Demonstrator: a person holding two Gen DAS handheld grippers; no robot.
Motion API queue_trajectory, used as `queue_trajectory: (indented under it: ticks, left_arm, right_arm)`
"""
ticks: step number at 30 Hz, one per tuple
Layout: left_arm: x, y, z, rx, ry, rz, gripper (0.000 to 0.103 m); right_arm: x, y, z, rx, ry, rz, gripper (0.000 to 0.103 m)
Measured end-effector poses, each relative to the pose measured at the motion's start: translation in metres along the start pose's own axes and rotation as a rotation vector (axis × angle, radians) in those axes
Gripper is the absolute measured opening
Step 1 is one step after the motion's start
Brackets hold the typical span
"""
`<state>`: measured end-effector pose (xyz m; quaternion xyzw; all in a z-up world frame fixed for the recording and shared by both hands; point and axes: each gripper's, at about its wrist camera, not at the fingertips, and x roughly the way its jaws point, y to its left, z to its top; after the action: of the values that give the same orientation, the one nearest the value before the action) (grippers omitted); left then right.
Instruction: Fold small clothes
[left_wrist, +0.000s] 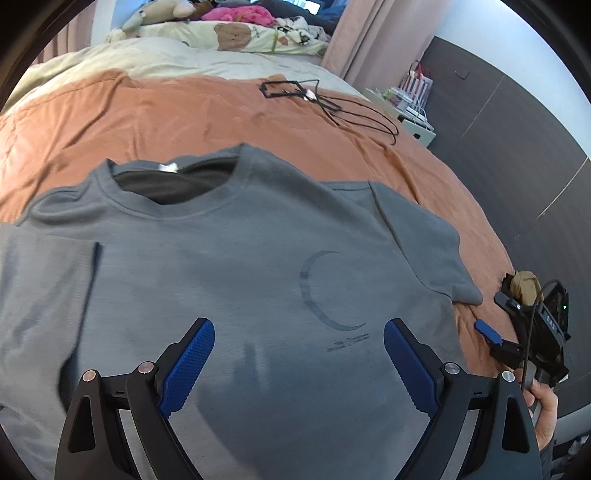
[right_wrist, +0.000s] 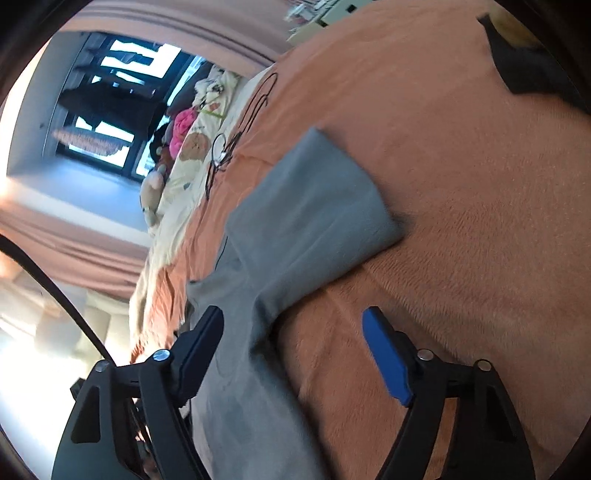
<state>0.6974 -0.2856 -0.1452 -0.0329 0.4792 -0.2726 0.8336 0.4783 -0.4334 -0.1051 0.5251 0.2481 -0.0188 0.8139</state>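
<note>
grey t-shirt (left_wrist: 236, 258) lies flat, front up, on an orange blanket (left_wrist: 147, 110) covering a bed. left gripper (left_wrist: 299, 354) hovers above its chest, jaws wide and empty. right gripper (right_wrist: 291, 354), beside the sleeve (right_wrist: 310, 199), is also wide apart, gripping nothing.

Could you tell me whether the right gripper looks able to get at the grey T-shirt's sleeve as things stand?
Probably yes. The right gripper is open, and the sleeve of the grey T-shirt lies flat on the orange blanket just ahead of it, with nothing on top of it.
</note>
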Motion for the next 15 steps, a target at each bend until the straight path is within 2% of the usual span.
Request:
queue_trajectory:
  ticks: [2,7,11,15]
  left_arm:
    - [0.008,-0.003,0.0,-0.002,0.004,-0.005,0.094]
    - [0.02,-0.007,0.001,-0.011,0.003,-0.014,0.094]
    - [0.026,-0.012,0.003,-0.023,0.001,-0.016,0.092]
    - [0.034,-0.024,0.008,-0.022,0.007,-0.029,0.073]
  right_arm:
    - [0.003,-0.005,0.003,0.022,-0.01,-0.013,0.072]
    - [0.008,-0.008,0.008,0.074,-0.041,-0.034,0.055]
    - [0.014,-0.002,0.009,0.096,-0.062,-0.047,0.048]
    - [0.019,0.002,0.012,0.106,-0.07,-0.064,0.022]
